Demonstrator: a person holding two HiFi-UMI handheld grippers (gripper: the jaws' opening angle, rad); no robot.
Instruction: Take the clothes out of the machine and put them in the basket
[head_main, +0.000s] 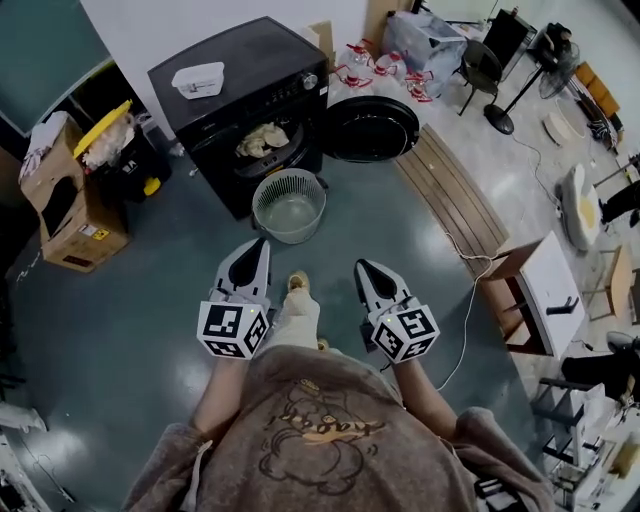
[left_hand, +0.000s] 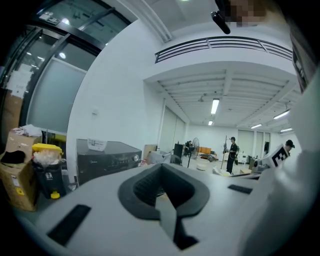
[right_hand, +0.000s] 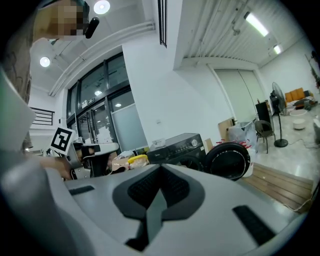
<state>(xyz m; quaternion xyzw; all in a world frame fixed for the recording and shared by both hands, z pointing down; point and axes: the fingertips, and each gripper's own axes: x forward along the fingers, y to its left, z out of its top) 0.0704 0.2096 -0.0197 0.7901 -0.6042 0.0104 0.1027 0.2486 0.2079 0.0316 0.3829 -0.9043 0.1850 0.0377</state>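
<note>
The clothes (head_main: 262, 140) are a pale, soft bunch inside the open machine (head_main: 240, 80), far from me. They look light and floppy, so I would pinch a top fold. The basket (head_main: 289, 207) stands just in front of it. My left gripper (head_main: 257, 245) and right gripper (head_main: 363, 267) are both closed, holding nothing, side by side near my body, pointing almost level at the machine.

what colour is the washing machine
Black. The washing machine shows best in the head view.
</note>
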